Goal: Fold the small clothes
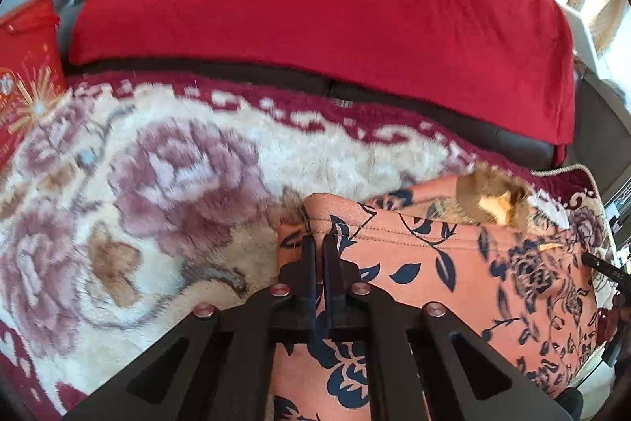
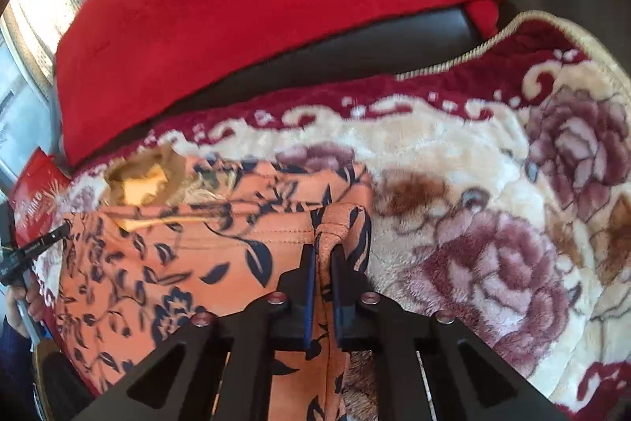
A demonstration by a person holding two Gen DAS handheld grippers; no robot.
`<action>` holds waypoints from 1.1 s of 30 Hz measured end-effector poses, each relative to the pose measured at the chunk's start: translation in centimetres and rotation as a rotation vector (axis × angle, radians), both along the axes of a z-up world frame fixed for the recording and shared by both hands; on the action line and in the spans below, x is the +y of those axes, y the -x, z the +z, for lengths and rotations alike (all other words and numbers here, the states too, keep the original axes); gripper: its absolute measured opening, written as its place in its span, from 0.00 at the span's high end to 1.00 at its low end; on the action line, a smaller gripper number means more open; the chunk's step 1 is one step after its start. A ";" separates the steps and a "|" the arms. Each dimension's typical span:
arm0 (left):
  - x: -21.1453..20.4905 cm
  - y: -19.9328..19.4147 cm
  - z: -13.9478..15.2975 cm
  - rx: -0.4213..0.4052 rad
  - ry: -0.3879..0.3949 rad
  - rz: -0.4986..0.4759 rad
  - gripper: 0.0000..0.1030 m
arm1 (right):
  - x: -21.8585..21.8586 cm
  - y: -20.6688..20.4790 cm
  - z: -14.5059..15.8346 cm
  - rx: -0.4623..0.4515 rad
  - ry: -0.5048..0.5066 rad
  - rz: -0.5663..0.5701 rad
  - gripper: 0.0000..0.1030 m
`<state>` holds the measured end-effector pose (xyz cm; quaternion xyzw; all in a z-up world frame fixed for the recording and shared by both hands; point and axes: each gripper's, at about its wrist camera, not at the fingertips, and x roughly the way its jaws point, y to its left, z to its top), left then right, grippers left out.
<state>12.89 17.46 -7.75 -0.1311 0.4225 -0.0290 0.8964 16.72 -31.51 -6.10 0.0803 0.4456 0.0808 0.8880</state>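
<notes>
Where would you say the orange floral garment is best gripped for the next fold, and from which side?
At the stitched hem corners, one on each side, coming in from the near edge. The orange floral garment lies flat on the plush blanket, its hem raised. The left gripper and right gripper already pinch those corners.

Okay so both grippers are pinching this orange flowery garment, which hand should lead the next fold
Neither clearly. The left gripper and right gripper are both shut on the orange floral garment, one near each side edge, so they probably should move together. The plush blanket lies open beyond both.
</notes>
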 end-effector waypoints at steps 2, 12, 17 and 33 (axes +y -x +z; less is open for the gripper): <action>0.1 1.1 2.0 -0.062 -0.008 -0.002 0.97 | 0.3 0.8 2.1 -0.056 0.034 0.007 0.94; 0.1 -2.4 1.8 -0.054 -0.048 0.051 0.97 | -1.6 -4.5 1.9 -0.024 0.017 -0.068 0.91; 0.6 -3.6 -4.0 0.127 -0.092 0.089 0.89 | -3.4 -4.5 -3.0 0.055 -0.084 -0.141 0.82; -6.6 10.1 1.5 -0.069 -0.222 -0.032 0.34 | 1.9 10.3 -1.3 0.048 -0.433 -0.014 0.13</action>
